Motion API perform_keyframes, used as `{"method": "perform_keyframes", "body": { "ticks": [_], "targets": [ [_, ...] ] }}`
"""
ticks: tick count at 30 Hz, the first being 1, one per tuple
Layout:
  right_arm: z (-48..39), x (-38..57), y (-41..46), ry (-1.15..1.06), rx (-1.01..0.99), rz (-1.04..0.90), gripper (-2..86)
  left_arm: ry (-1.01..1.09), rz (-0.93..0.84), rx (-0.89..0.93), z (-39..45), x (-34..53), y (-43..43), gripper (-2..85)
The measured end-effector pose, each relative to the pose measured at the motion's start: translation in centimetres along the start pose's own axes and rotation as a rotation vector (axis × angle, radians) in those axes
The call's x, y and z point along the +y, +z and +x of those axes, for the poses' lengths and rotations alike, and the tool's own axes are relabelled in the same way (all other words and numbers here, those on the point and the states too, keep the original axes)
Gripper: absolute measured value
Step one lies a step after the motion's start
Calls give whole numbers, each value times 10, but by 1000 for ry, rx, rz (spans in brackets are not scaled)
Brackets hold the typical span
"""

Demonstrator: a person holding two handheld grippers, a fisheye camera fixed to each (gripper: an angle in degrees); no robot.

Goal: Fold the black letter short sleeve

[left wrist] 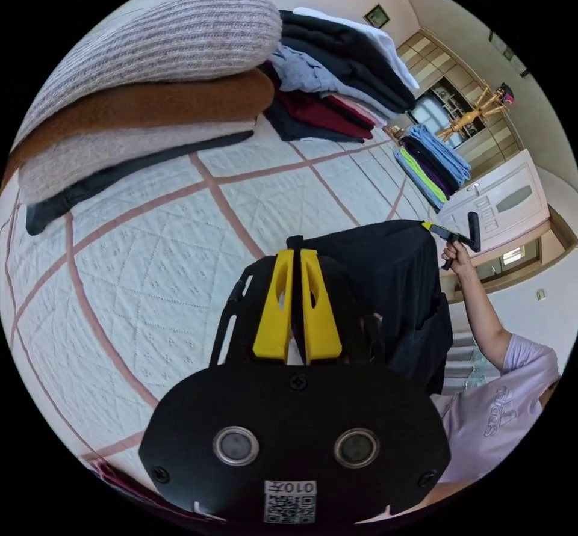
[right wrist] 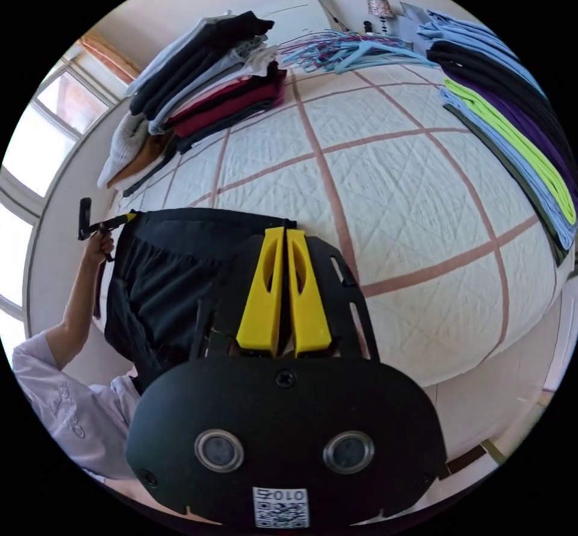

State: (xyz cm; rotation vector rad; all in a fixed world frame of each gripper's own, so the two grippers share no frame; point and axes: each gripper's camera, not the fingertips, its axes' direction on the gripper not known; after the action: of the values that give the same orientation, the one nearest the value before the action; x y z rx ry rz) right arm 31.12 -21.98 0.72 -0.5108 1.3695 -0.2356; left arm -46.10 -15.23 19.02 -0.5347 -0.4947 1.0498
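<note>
My left gripper (left wrist: pixel 295 252) sits at lower centre of the left gripper view, its yellow jaws drawn close together with a corner of the black short sleeve shirt (left wrist: pixel 394 283) caught between them. The shirt hangs stretched from there toward the right of the frame, where my right gripper (left wrist: pixel 428 227) pinches its other top corner. My right hand (left wrist: pixel 459 254) grips that tool's handle, the forearm rising bare from a pale lilac T-shirt (left wrist: pixel 503 415) at lower right; raised lettering runs across its chest, but it is tilted and I cannot read it surely.

In the right gripper view the right gripper (right wrist: pixel 285 230) stands at centre, jaws narrow and clamped on the shirt (right wrist: pixel 162 277), which spreads to the left of the frame in front of the quilted bedspread (right wrist: pixel 409 199). At far left my left hand (right wrist: pixel 98 246) holds the left gripper (right wrist: pixel 129 216) up, arm bent at the elbow, jaw tips pinching the cloth's far corner. No letters show on the black cloth from either side.

Each tool's black body carries a square code label (right wrist: pixel 280 507) near the bottom edge.

Folded knitwear (left wrist: pixel 144 79) fills the upper left of the left gripper view, with dark folded clothes (left wrist: pixel 343 73) beside it. Hangers (right wrist: pixel 349 49) lie at the top of the right gripper view, and folded tops (right wrist: pixel 512 121) line its right edge.
</note>
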Motion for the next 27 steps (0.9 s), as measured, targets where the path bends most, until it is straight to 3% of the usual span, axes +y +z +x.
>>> {"method": "perform_keyframes", "body": {
  "ticks": [5, 7, 11, 13, 15, 19, 22, 27],
  "targets": [
    [-25, 36, -51, -102, -18, 111, 17, 230, 209, 115, 56, 5, -65, 4],
    [-37, 59, -80, -164, -39, 180, 18, 426, 287, 168, 97, 20, -106, 2],
    [-81, 153, -143, -462, -120, 351, 23, 782, 357, 325, 163, 69, -167, 1],
    [-96, 207, -156, -598, -147, 383, 25, 947, 302, 352, 199, 114, -191, 0],
    [-102, 253, -150, -648, -155, 335, 25, 996, 188, 309, 218, 141, -189, 0],
    [-98, 318, -95, -560, -111, 42, 26, 969, -46, 282, 237, 181, -160, 1],
    [-97, 338, -70, -504, -61, -40, 26, 935, -147, 250, 247, 189, -145, 1],
    [-100, 338, -65, -486, -40, -59, 28, 914, -104, 231, 272, 178, -165, 2]
  ]
}}
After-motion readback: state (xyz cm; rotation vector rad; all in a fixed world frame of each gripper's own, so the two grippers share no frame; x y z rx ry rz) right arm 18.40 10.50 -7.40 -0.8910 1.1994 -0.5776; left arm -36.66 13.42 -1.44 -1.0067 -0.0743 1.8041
